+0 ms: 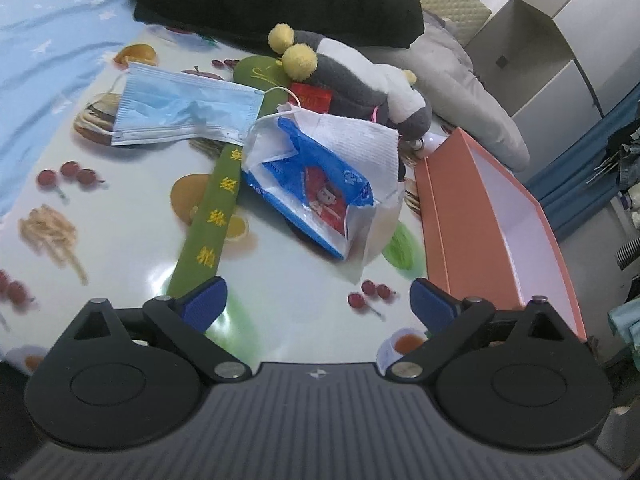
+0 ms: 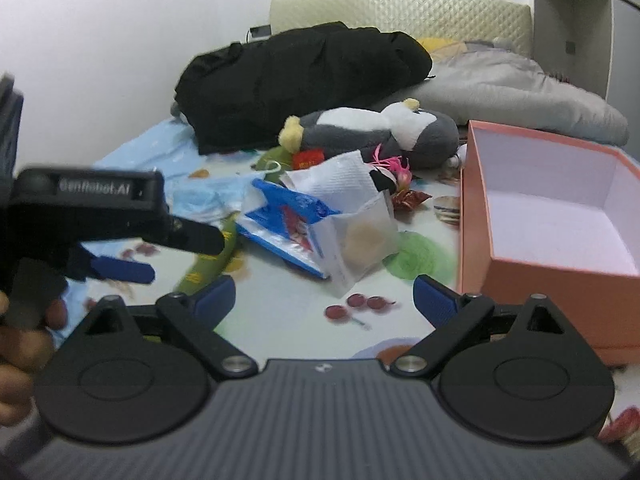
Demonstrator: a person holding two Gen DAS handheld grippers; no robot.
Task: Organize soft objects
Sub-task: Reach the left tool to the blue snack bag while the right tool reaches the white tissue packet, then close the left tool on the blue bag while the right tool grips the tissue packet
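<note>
- A bed is filling both views, its blue star-print sheet [image 1: 48, 40] partly covered by a glossy fruit-print cloth [image 1: 132, 248]; a padded headboard [image 2: 400, 12] is standing against the white wall.
- A black jacket [image 2: 300, 76] is lying at the far end, beside a grey quilt [image 2: 520, 92].
- A grey-and-white plush penguin [image 1: 360, 76] is lying on its side in front of the jacket, with a small red packet [image 1: 312, 98] touching it.
- A blue face mask [image 1: 180, 108] is resting flat, partly over a green strap [image 1: 212, 216] with yellow characters.
- A white tissue [image 1: 352, 140] and a blue-and-white plastic bag [image 1: 320, 192] are sitting crumpled together in the middle, just beside an open orange box [image 2: 532, 272] whose white inside is showing nothing.
- The left claw [image 1: 319, 305] is hovering wide open above the cloth, nothing between its blue pads [image 1: 204, 304].
- The right claw [image 2: 324, 300] is likewise standing wide apart and holding nothing; a hand [image 2: 24, 340] is showing at the left edge.
</note>
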